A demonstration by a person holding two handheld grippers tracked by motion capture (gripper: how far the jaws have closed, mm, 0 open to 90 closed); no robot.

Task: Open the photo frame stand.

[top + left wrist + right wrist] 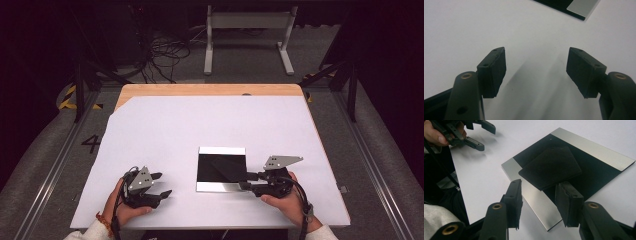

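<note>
A square plate point(222, 150), black with a silver strip along its far and near edges, lies flat on the white sheet. A thin dark pad point(227, 169) rests on it, turned at an angle. In the right gripper view the pad point(551, 167) has its near corner over the plate's near silver strip point(534, 197). My right gripper point(539, 186) is open, its jaws either side of that corner and not pressing on it. From above, the right gripper point(246, 181) sits at the plate's near right corner. My left gripper point(164, 184) rests open on the sheet left of the plate, holding nothing point(536, 71).
The white sheet point(210, 120) covers most of a wooden table point(210, 90). Beyond the far edge are a white metal stand point(247, 35) and loose cables point(165, 55) on the floor. A corner of the plate point(579, 7) shows ahead of the left gripper.
</note>
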